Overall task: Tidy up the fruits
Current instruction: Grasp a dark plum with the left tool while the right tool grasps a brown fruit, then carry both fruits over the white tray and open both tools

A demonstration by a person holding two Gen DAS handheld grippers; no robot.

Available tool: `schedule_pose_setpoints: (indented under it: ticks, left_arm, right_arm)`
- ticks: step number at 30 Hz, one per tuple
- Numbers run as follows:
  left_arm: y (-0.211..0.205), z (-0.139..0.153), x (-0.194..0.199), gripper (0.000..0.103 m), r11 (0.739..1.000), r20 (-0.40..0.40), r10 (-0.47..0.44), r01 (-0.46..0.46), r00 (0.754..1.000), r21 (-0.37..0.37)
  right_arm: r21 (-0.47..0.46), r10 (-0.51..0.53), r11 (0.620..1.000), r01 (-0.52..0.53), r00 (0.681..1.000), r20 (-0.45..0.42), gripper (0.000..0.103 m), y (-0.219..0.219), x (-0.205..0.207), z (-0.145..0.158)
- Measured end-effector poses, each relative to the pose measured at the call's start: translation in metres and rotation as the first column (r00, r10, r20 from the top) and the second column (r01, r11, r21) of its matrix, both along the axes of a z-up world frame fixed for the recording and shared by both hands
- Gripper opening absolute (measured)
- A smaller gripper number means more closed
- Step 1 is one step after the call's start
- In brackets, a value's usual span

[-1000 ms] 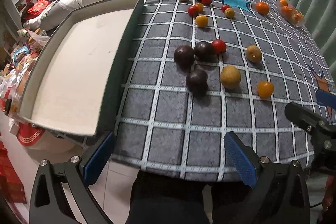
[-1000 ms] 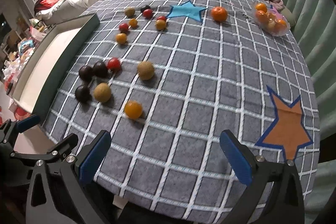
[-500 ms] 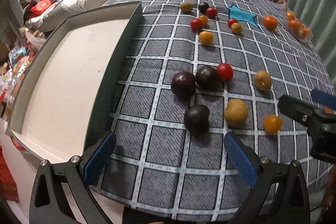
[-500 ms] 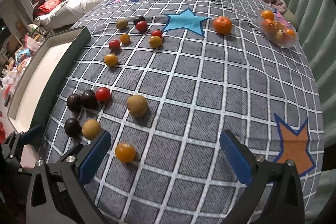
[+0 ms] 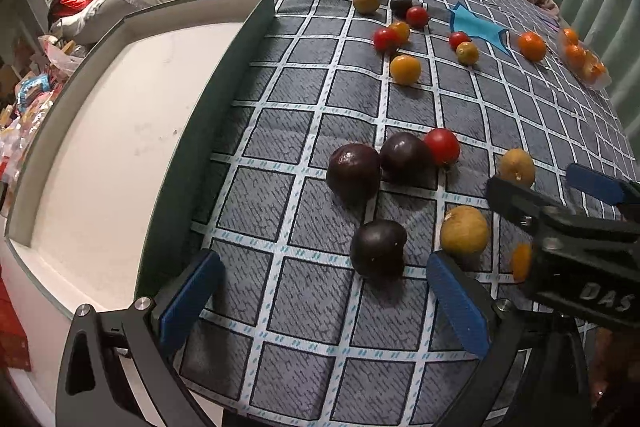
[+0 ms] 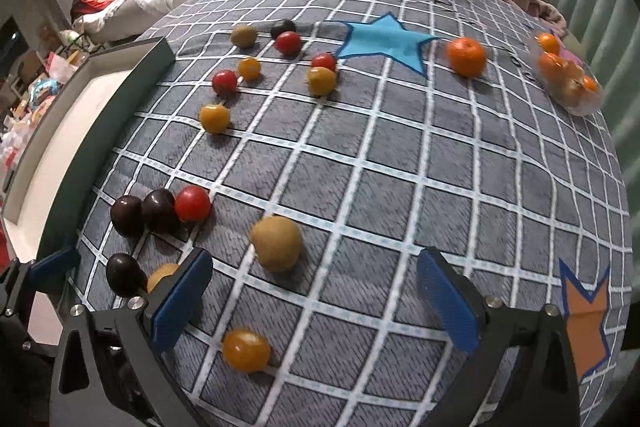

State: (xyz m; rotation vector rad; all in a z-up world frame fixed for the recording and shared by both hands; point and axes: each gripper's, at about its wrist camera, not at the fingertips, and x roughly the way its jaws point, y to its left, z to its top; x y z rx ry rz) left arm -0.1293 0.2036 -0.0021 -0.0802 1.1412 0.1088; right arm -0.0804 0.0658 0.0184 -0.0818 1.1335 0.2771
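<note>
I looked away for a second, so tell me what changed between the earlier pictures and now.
Both grippers came forward over the cloth toward the near fruit. The left gripper now frames the nearest dark plum; the right gripper, jaws just closing slightly, holds nothing, with the yellow tomato between its fingers. Nothing was grasped or released. The fruit and the white tray stayed put.

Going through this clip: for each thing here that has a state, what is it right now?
left tool: open, nothing between its pads, nearest dark plum just ahead.
right tool: open, jaws have just been closing slightly, nothing gripped; yellow tomato lies between its pads.
tray: holds no fruit.
clear bag: lying on the cloth, oranges inside.
loose orange: loose on the cloth, beside the blue star.
</note>
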Motion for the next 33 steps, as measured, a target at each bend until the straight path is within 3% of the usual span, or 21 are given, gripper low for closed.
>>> schedule_pose_setpoints:
  ticks: [2,4,5,7,9,12,14,25,33]
  left_arm:
    - [-0.001,0.0,0.0,0.103,1.0,0.006,0.002,-0.002,1.0,0.0]
    - [-0.001,0.001,-0.001,0.1,1.0,0.013,-0.001,0.001,1.0,-0.003]
    - [-0.001,0.002,-0.002,0.091,1.0,0.024,-0.001,0.001,1.0,-0.002]
    - [-0.004,0.007,-0.004,0.075,1.0,0.048,-0.008,0.008,0.999,0.007]
    - [-0.007,0.009,-0.004,0.064,1.0,0.057,-0.018,0.017,0.998,0.011]
    - [-0.006,0.012,-0.006,0.047,0.999,0.078,-0.028,0.029,0.997,-0.018]
    - [-0.006,0.013,-0.008,0.026,0.996,0.089,-0.045,0.051,0.995,-0.067]
    - [-0.004,0.016,-0.016,0.026,0.993,0.099,-0.062,0.072,0.993,-0.097]
    - [0.002,0.037,-0.03,0.026,0.989,0.15,-0.077,0.094,0.986,-0.114]
  right_arm:
    - [-0.018,0.005,1.0,-0.005,1.0,0.006,0.089,0.004,0.0,-0.001]
    - [-0.039,0.016,0.999,-0.015,0.999,0.028,0.07,0.006,-0.002,0.001]
    - [-0.043,0.024,0.999,-0.022,0.999,0.038,0.065,0.007,-0.003,0.002]
    - [-0.026,0.035,0.999,-0.034,0.998,0.044,0.042,0.005,-0.004,0.005]
    - [0.012,0.039,0.999,-0.04,0.998,0.039,0.029,0.002,-0.004,0.006]
    - [0.048,0.033,0.998,-0.034,0.999,0.033,0.027,-0.003,-0.007,0.007]
    - [0.064,0.033,0.997,-0.035,0.999,0.029,0.027,-0.006,-0.01,0.008]
    - [0.143,0.01,0.99,-0.014,1.0,0.027,0.027,-0.032,-0.031,0.02]
    - [0.151,0.007,0.988,-0.012,0.999,0.034,0.028,-0.036,-0.043,0.03]
